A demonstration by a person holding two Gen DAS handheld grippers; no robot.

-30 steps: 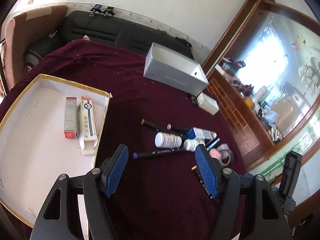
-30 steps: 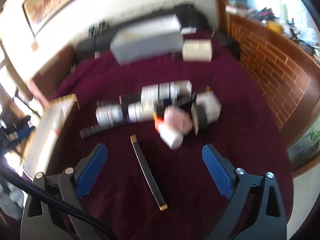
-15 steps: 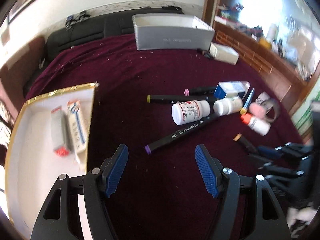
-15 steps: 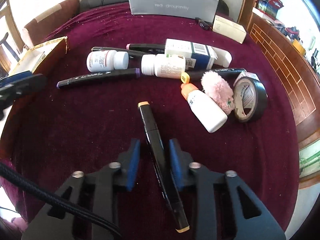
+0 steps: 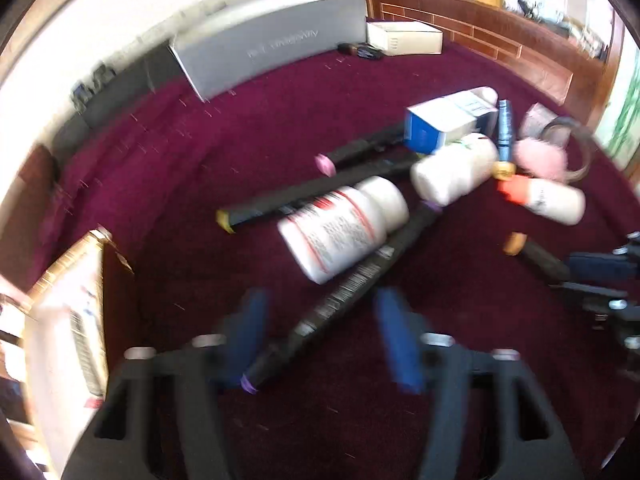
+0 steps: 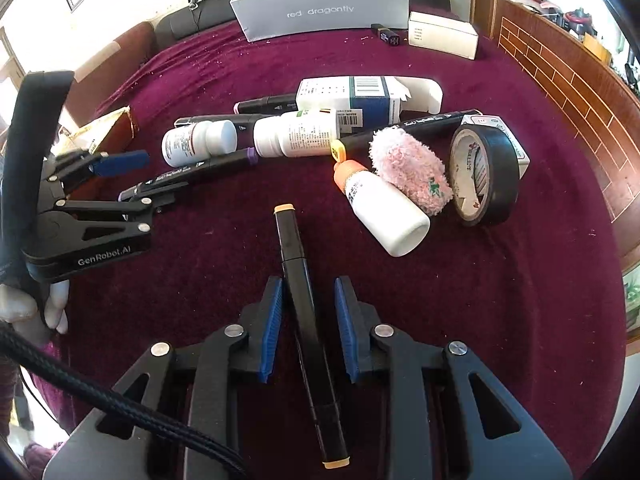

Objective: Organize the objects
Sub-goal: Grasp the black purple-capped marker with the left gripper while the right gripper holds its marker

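Maroon cloth (image 6: 500, 280) is seen covered with clutter: two white pill bottles (image 6: 200, 142), a blue-and-white carton (image 6: 352, 98), a pink fuzzy piece (image 6: 408, 170), a black tape roll (image 6: 484, 176), an orange-capped white bottle (image 6: 384, 212) and several black markers. Right gripper (image 6: 306, 326) is closed around an orange-tipped black marker (image 6: 296, 276), the marker lying between the blue pads on the cloth; full pad contact cannot be told for certain. Left gripper (image 5: 320, 336) is blurred, its jaws having just been closing, a purple-tipped black marker (image 5: 340, 300) being between them but not yet pressed by the pads. A gold-edged white tray (image 5: 68, 320) is seen at left, a grey box (image 6: 320, 4) at the far edge
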